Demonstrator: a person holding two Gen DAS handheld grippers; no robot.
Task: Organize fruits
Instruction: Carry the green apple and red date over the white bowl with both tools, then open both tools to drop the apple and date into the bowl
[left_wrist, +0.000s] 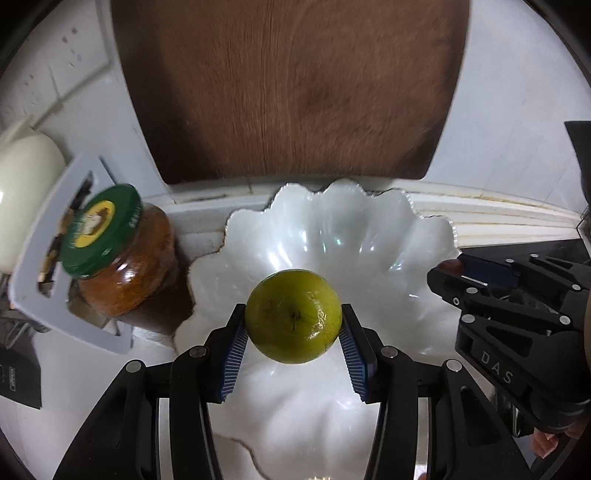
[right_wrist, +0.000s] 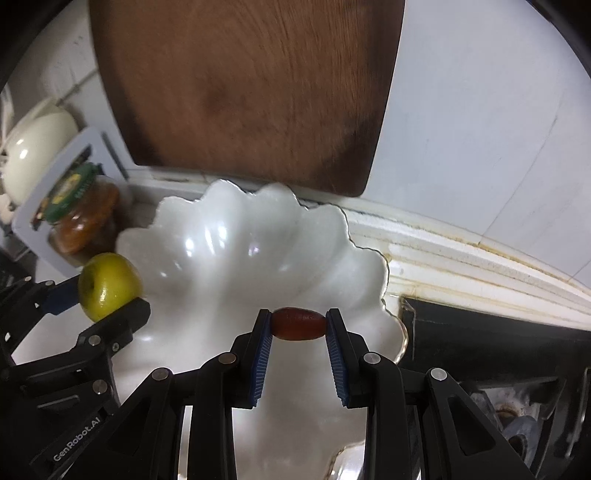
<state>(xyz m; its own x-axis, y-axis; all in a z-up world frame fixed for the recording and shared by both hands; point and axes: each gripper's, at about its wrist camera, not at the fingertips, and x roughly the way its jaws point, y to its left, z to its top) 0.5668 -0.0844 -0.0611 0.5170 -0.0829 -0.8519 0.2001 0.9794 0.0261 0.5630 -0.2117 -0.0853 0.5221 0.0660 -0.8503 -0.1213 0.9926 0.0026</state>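
A white scalloped bowl (left_wrist: 332, 229) (right_wrist: 229, 236) sits on the counter below both grippers. My left gripper (left_wrist: 293, 319) is shut on a green round fruit (left_wrist: 293, 315), held above the bowl's middle. Seen from the right wrist, that green fruit (right_wrist: 109, 286) hangs over the bowl's left rim in the left gripper (right_wrist: 107, 299). My right gripper (right_wrist: 298, 324) is shut on a small reddish-brown oval fruit (right_wrist: 298, 323) over the bowl's right half. From the left wrist, the right gripper (left_wrist: 452, 267) shows at the right edge with the red fruit's tip (left_wrist: 451, 264) between its pads.
A glass jar (left_wrist: 122, 258) (right_wrist: 83, 218) with a green lid stands left of the bowl, against a pale blue frame (left_wrist: 48, 258). A brown wooden board (left_wrist: 288, 88) (right_wrist: 243, 85) leans on the wall behind. A cream kettle (left_wrist: 26, 192) is far left. A dark hob (right_wrist: 498, 343) lies right.
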